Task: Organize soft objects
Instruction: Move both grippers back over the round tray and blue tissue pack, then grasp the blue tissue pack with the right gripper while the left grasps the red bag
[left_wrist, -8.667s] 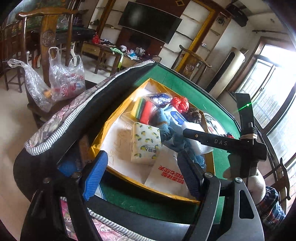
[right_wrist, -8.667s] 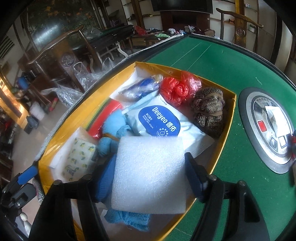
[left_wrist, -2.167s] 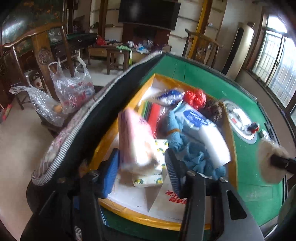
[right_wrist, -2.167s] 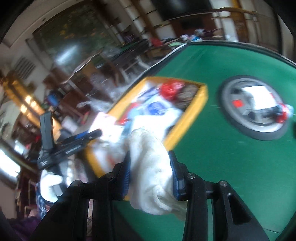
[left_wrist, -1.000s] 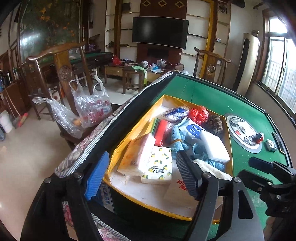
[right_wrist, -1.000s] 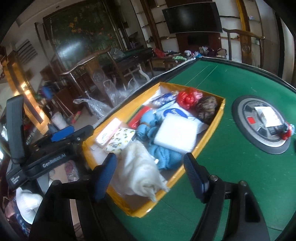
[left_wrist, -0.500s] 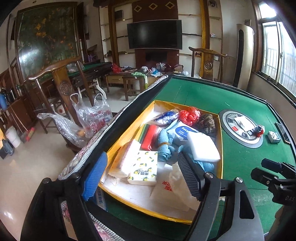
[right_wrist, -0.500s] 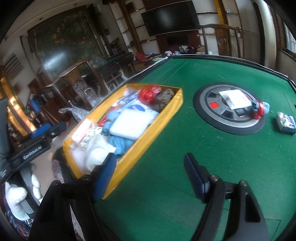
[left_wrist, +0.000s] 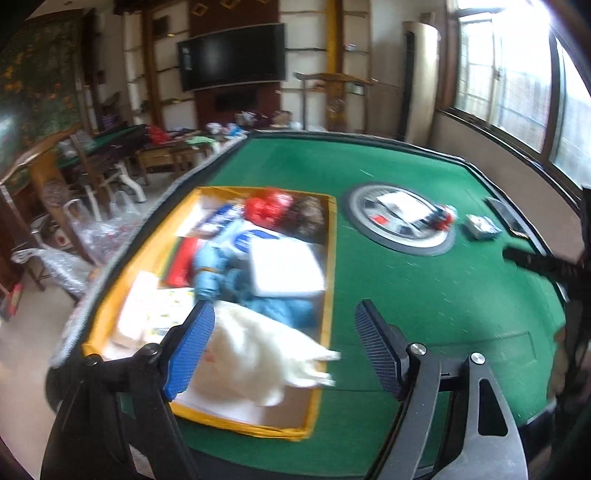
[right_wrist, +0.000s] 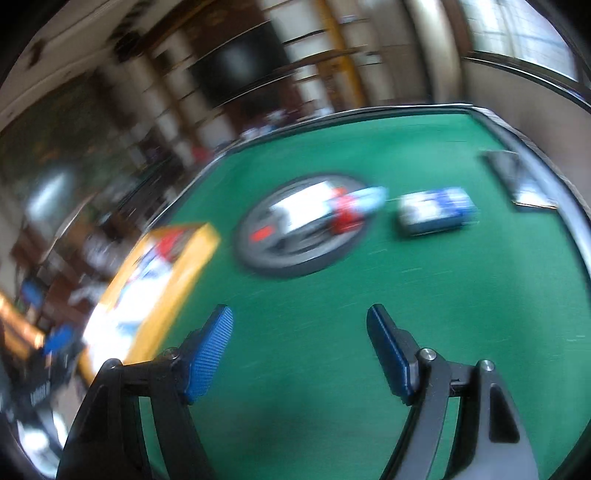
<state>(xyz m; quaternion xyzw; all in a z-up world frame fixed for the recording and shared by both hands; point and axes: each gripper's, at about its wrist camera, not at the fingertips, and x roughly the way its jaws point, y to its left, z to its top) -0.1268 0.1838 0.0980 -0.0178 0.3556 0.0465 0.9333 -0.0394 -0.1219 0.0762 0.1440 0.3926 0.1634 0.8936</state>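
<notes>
A yellow box (left_wrist: 330, 258) on the green table holds soft things: a white cloth (left_wrist: 258, 358) at the near end, a white foam pad (left_wrist: 284, 264), blue knitwear (left_wrist: 212, 266), tissue packs (left_wrist: 147, 310), a wipes pack (left_wrist: 247, 236), a red bag (left_wrist: 267, 206) and a brown knit (left_wrist: 308, 216). My left gripper (left_wrist: 284, 341) is open and empty above the box's near right corner. My right gripper (right_wrist: 299, 341) is open and empty over bare green felt; the box (right_wrist: 177, 273) lies to its left, blurred.
A round grey console (left_wrist: 399, 221) with a paper and a small red-and-blue toy sits mid-table, also in the right wrist view (right_wrist: 295, 229). A blue-white pack (right_wrist: 436, 212) lies right of it. A dark panel (right_wrist: 517, 181) lies at the table's right edge. Chairs and plastic bags stand left.
Both grippers have swung right, away from the box toward the table's middle. The right wrist view is now motion-blurred. The white cloth stays in the box.
</notes>
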